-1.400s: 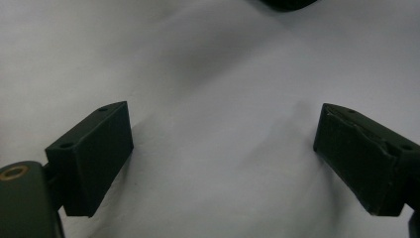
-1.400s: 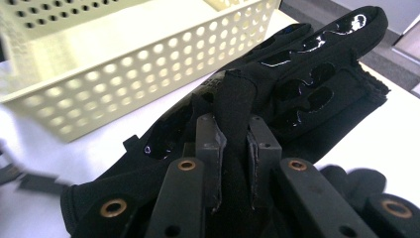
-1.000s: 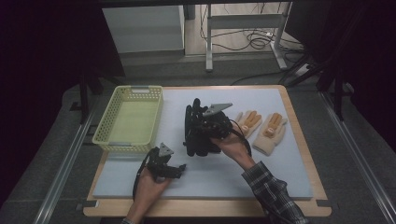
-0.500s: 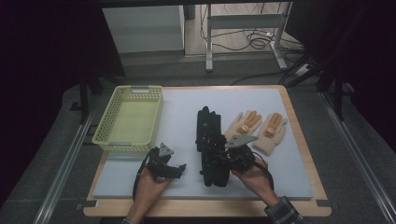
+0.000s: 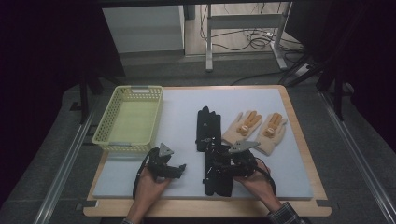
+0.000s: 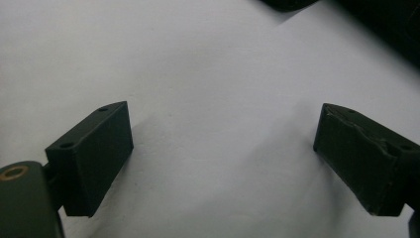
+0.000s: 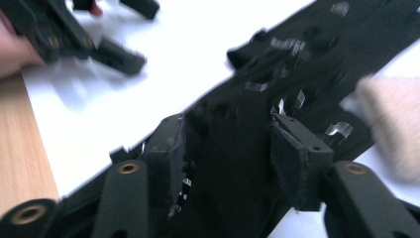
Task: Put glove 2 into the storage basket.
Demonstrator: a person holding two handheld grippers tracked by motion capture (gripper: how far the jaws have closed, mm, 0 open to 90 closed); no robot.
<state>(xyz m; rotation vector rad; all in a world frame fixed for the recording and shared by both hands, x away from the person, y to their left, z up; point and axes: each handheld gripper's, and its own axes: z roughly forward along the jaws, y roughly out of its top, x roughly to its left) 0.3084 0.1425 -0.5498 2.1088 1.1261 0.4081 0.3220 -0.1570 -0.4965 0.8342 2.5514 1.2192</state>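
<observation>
Both jaws of the right gripper [image 7: 225, 163], just opening, flank the black glove [image 7: 297, 74].

Blk gloves [image 5: 211, 140] lying lengthwise, mid-mat.

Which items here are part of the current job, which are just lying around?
In the job:
- black gloves, lying on the white mat under the right gripper, whose jaws have just been opening with glove fabric between them
- likely the yellow basket, which holds nothing

Lying about:
- beige gloves, untouched
- left gripper, open over bare white mat
</observation>
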